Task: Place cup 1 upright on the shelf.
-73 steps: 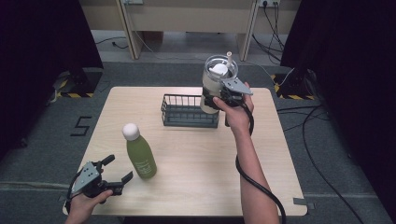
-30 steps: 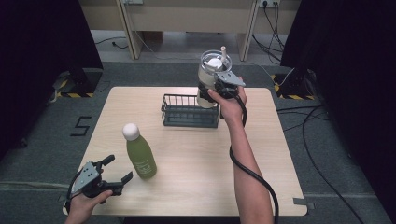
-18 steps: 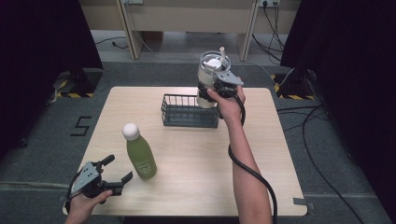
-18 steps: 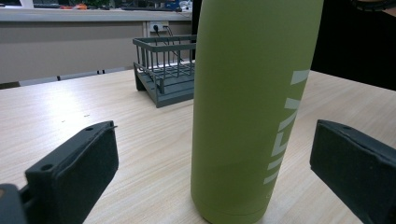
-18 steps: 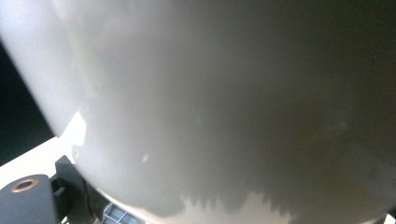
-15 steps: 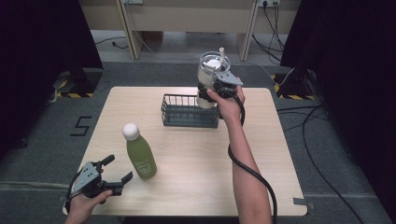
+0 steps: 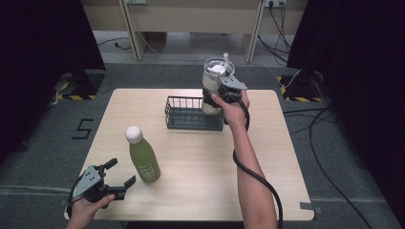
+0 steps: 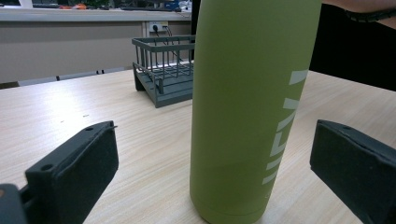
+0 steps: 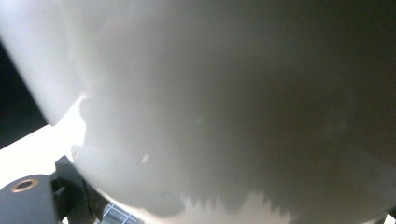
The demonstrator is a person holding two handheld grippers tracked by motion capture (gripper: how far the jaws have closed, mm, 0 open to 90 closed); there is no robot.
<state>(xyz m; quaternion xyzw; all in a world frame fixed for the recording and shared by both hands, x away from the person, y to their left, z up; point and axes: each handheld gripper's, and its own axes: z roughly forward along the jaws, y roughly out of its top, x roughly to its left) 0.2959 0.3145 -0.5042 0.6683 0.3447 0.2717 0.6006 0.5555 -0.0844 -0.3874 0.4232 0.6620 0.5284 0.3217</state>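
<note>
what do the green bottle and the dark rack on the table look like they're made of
Green bottle: probably painted metal with a matte finish; even, dull sheen and pale printed lettering. Rack: likely coated metal wire; thin dark grey bars, no shine.

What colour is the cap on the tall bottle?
White. The green bottle has a white cap; the high view shows it best.

Upright on the pale wooden table [image 7: 200, 157]: a matte green metal bottle [image 7: 143, 157] with a rounded white cap, near the front left, pale lettering running up its side [image 8: 285, 126]. Behind it, well apart: a dark grey wire basket [image 7: 191, 113], rectangular and open-topped. Held above the basket's right end: a clear cylindrical tumbler [image 7: 216, 83] with white contents and a pale straw, roughly upright.
</note>
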